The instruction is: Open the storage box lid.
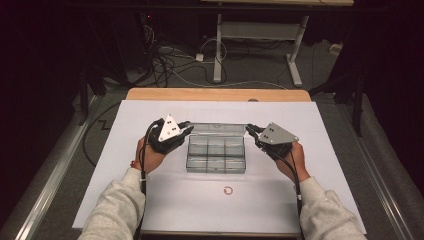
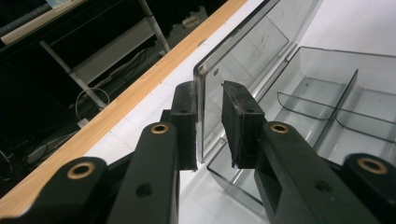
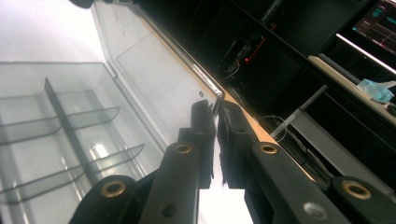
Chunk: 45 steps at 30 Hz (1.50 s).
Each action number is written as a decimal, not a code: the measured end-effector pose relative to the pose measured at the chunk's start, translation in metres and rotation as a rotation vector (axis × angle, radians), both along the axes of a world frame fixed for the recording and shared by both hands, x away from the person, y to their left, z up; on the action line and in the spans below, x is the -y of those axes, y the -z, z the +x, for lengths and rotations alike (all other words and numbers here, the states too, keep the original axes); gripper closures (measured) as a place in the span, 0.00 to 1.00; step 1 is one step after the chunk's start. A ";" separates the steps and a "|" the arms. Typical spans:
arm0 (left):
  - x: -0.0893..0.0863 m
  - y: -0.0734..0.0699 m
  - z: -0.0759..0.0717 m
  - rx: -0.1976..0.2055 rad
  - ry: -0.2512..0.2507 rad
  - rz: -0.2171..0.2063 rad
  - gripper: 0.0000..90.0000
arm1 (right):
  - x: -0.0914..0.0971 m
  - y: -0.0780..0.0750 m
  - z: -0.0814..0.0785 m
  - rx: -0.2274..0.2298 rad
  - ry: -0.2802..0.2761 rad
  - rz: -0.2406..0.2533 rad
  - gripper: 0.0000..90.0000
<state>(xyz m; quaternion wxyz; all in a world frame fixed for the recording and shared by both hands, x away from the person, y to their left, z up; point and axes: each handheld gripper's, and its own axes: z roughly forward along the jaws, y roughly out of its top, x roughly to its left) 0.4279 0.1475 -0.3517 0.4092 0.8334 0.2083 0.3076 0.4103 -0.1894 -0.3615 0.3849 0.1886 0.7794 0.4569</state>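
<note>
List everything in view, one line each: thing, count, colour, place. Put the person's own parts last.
Compartment box: one, clear grey plastic, six compartments, middle of the sheet.
Box lid: one, clear, raised at the box's far edge, a claw at each end.
White sheet: one, white, covers the table.
Table: one, wood edge at the far side.
Small ring: one, reddish, on the sheet nearer the person than the box.
Cables: several, on the floor beyond the table.
Left claw: black, jaws either side of the lid's end.
Right claw: black, pinching the lid's other end.
Sleeves: two, light grey, bottom of the high view.
</note>
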 end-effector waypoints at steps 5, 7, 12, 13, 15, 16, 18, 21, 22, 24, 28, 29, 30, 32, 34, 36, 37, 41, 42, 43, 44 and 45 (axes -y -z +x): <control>-0.001 -0.001 0.007 -0.002 0.009 -0.024 0.81 | 0.000 -0.001 0.007 -0.011 0.009 0.029 0.94; -0.001 -0.001 0.010 -0.002 0.008 -0.030 0.81 | 0.000 -0.001 0.010 -0.014 0.013 0.042 0.94; -0.001 -0.001 0.016 -0.010 -0.001 -0.050 0.80 | -0.001 -0.003 0.019 -0.035 0.015 0.064 0.92; -0.001 -0.002 0.017 -0.003 -0.001 -0.049 0.80 | -0.002 -0.004 0.021 -0.038 0.018 0.064 0.92; -0.002 -0.002 0.020 -0.011 -0.004 -0.060 0.80 | -0.002 -0.005 0.024 -0.044 0.014 0.072 0.92; -0.002 -0.002 0.021 -0.016 -0.005 -0.064 0.80 | -0.002 -0.005 0.026 -0.049 0.013 0.079 0.91; -0.002 -0.003 0.023 -0.021 -0.010 -0.065 0.80 | -0.002 -0.005 0.030 -0.056 0.009 0.093 0.90; -0.002 -0.004 0.026 -0.025 -0.021 -0.062 0.80 | -0.003 -0.005 0.036 -0.066 0.014 0.111 0.89; -0.002 -0.005 0.027 -0.025 -0.026 -0.072 0.80 | -0.004 -0.005 0.038 -0.070 0.015 0.115 0.89; -0.003 -0.005 0.029 -0.030 -0.030 -0.090 0.80 | -0.004 -0.005 0.041 -0.083 0.021 0.129 0.88; -0.004 -0.003 0.034 -0.040 -0.037 -0.123 0.80 | -0.006 -0.004 0.047 -0.093 0.029 0.140 0.87; -0.004 -0.002 0.035 -0.053 -0.039 -0.134 0.80 | -0.006 -0.003 0.048 -0.098 0.032 0.143 0.87; -0.004 -0.001 0.036 -0.055 -0.040 -0.141 0.80 | -0.007 -0.002 0.049 -0.103 0.034 0.148 0.87; -0.004 0.000 0.037 -0.056 -0.042 -0.152 0.80 | -0.006 -0.001 0.051 -0.109 0.035 0.154 0.87; -0.005 0.001 0.039 -0.061 -0.044 -0.164 0.80 | -0.006 -0.001 0.052 -0.114 0.038 0.162 0.87; -0.005 0.001 0.040 -0.060 -0.048 -0.169 0.80 | -0.007 -0.001 0.053 -0.117 0.042 0.164 0.87; -0.005 0.001 0.040 -0.061 -0.050 -0.170 0.80 | -0.007 -0.001 0.054 -0.117 0.045 0.165 0.87; -0.005 0.004 0.044 -0.069 -0.062 -0.182 0.80 | -0.007 0.002 0.059 -0.129 0.059 0.186 0.86; -0.005 0.005 0.045 -0.072 -0.065 -0.186 0.80 | -0.007 0.002 0.059 -0.129 0.059 0.186 0.86; -0.005 0.006 0.046 -0.078 -0.066 -0.202 0.80 | -0.007 0.003 0.061 -0.139 0.065 0.202 0.86; -0.006 0.006 0.047 -0.081 -0.068 -0.213 0.80 | -0.007 0.003 0.061 -0.139 0.065 0.202 0.86; -0.006 0.006 0.047 -0.080 -0.071 -0.219 0.80 | -0.007 0.004 0.062 -0.141 0.067 0.205 0.86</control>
